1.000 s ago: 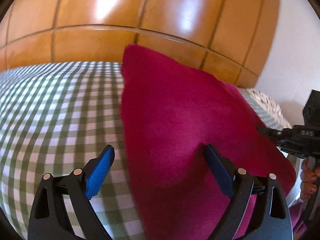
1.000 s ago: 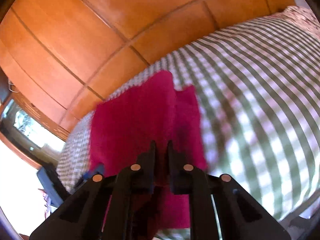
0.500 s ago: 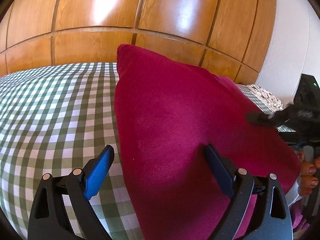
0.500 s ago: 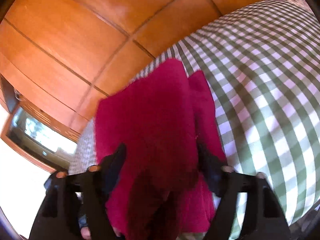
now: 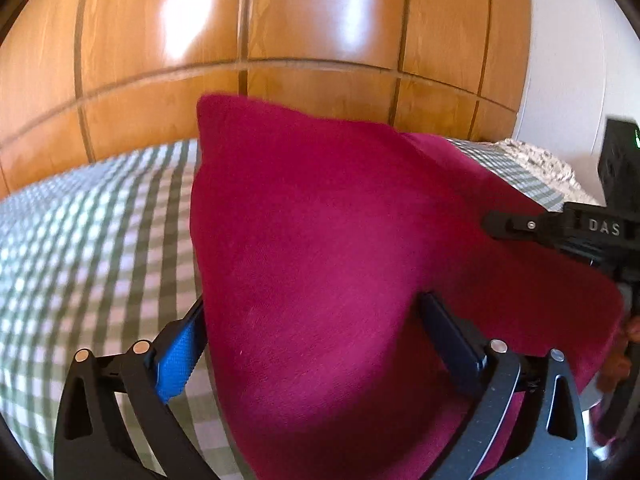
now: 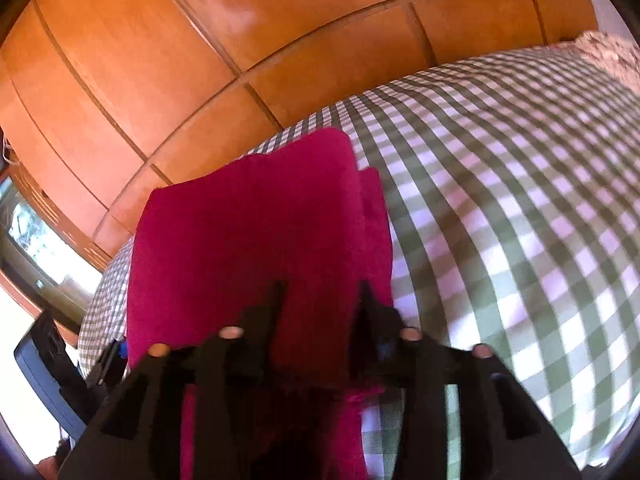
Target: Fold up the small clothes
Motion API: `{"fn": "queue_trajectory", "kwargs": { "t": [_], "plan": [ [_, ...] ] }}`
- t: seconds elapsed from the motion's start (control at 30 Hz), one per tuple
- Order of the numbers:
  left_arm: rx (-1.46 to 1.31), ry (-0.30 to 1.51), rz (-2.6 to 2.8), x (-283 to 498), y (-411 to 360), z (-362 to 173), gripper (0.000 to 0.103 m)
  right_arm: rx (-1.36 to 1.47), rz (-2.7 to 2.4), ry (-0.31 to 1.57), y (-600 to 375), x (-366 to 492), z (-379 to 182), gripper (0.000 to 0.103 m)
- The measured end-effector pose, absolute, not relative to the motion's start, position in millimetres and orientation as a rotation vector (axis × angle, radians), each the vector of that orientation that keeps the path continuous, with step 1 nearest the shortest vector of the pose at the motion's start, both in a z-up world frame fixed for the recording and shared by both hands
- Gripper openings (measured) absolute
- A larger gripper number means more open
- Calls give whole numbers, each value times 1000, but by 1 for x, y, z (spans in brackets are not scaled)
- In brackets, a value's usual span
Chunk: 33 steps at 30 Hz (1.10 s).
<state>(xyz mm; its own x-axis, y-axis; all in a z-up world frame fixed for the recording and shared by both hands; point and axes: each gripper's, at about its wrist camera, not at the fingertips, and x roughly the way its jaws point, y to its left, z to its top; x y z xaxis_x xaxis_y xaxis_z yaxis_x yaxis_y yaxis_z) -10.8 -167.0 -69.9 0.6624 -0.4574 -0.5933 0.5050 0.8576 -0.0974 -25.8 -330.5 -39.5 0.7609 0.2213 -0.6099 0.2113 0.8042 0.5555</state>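
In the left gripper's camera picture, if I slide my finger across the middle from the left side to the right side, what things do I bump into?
green checked bedcover → red cloth → right gripper, black, coming in from the right edge.

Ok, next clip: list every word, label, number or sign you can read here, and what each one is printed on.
"DAS": white letters on the black body of the right gripper, seen at the right edge of the left wrist view.
Nothing else is readable: the red cloth, the green checked bedcover and the wooden wardrobe carry no text. A small green light on the black box above the lettering is no legible sign.
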Motion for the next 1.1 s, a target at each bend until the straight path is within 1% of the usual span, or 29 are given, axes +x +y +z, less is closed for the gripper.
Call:
{"fn": "queue_trajectory", "kwargs": {
  "t": [0.07, 0.1, 0.13, 0.17, 0.2, 0.27, 0.3, 0.33, 0.4, 0.47, 0.57, 0.7, 0.8, 0.9, 1.0, 1.1],
  "plan": [
    [36, 665, -551, -9, -162, -71, 100, 673, 17, 723, -332, -28, -37, 55],
    [30, 665, -550, -11, -160, -71, 100, 677, 21, 728, -333, -30, -34, 57],
    [27, 661, -547, -13, -159, -70, 100, 675, 12, 734, -334, -32, -28, 62],
    [30, 655, -543, -17, -160, -70, 100, 666, -8, 730, -336, -34, -22, 70],
    [33, 649, -539, -19, -159, -70, 100, 650, -34, 717, -335, -38, -13, 73],
    [36, 639, -535, -24, -159, -71, 100, 603, -75, 655, -334, -43, 11, 87],
    [35, 636, -533, -25, -158, -72, 100, 574, -93, 631, -331, -45, 21, 92],
    [33, 635, -531, -26, -158, -72, 100, 528, -120, 612, -325, -43, 33, 101],
    [31, 637, -528, -28, -157, -73, 100, 425, -149, 619, -311, -31, 44, 101],
    [28, 640, -528, -30, -157, -74, 100, 328, -158, 665, -294, -16, 43, 101],
    [23, 648, -532, -31, -157, -75, 100, 255, -224, 770, -284, 0, 23, 101],
    [6, 665, -554, -29, -155, -77, 100, 158, -368, 813, -284, -10, -9, 101],
    [11, 702, -565, -29, -158, -75, 100, 235, -335, 787, -298, -21, -37, 101],
    [12, 708, -561, -28, -160, -53, 100, 356, -308, 762, -308, -32, -43, 101],
    [4, 656, -546, -21, -163, -23, 100, 326, -308, 734, -303, -35, -42, 101],
    [64, 630, -508, -3, -178, -4, 100, 327, -312, 709, -302, -39, -41, 101]
  ]
}}
